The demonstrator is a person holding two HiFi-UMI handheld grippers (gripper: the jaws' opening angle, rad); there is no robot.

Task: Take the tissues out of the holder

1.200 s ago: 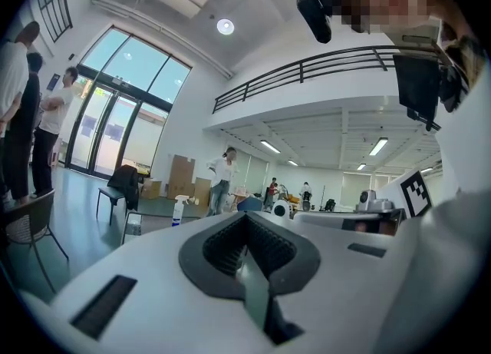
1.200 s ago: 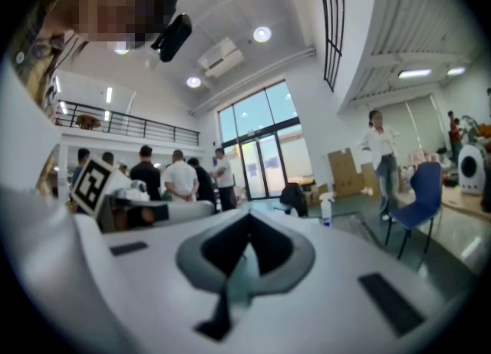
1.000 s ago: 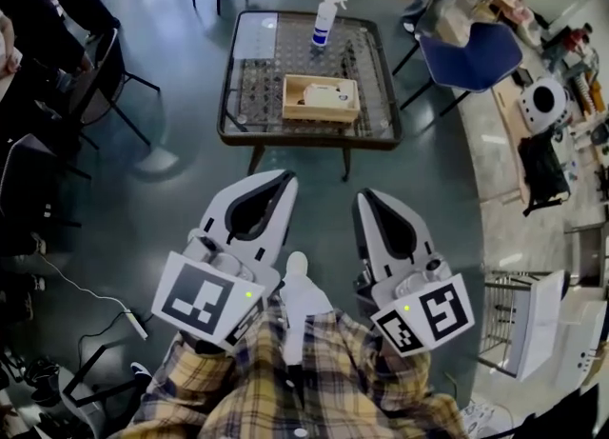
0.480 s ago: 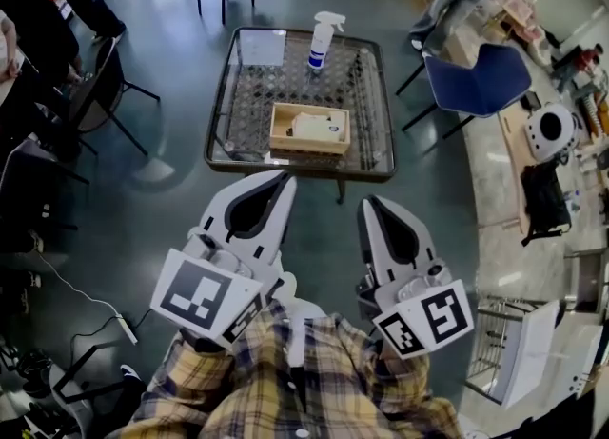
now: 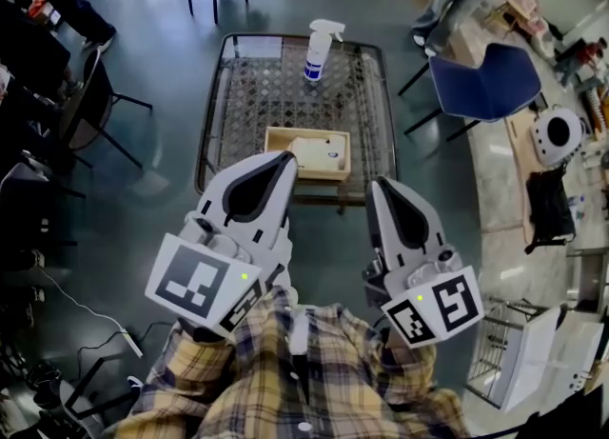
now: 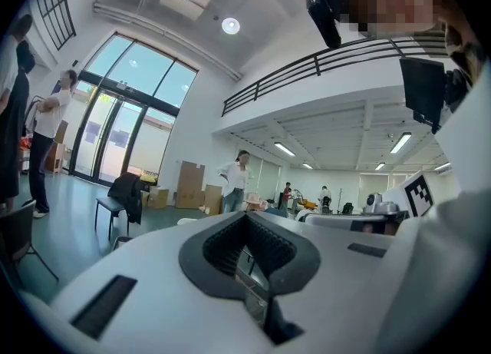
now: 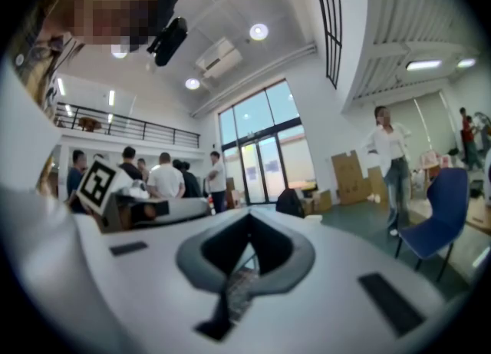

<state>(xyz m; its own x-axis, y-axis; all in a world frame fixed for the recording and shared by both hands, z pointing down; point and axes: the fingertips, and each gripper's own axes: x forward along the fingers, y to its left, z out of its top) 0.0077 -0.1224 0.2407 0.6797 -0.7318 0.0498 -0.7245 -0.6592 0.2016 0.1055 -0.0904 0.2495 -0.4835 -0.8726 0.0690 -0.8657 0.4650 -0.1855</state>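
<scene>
A shallow wooden holder (image 5: pixel 328 166) sits on the near half of a low mesh-topped table (image 5: pixel 257 94), with a pale tissue pack (image 5: pixel 321 148) lying in it. My left gripper (image 5: pixel 283 159) is shut and empty, and in the head view its tip overlaps the holder's near-left corner. My right gripper (image 5: pixel 379 184) is shut and empty too, short of the table's near edge. Both are held in the air, close to the person's plaid shirt. In the left gripper view the left gripper (image 6: pixel 247 216) points at the room, and so does the right gripper (image 7: pixel 249 231) in its own view.
A white and blue spray bottle (image 5: pixel 318 49) stands at the table's far edge. A blue chair (image 5: pixel 485 80) is to the table's right, black chairs (image 5: pixel 90 94) to its left. A white wire rack (image 5: pixel 528 332) stands at lower right. Several people stand across the hall.
The table and holder have come nearer in the head view. Both grippers have moved forward; the left tip now overlaps the holder's corner. Both have stayed shut.
</scene>
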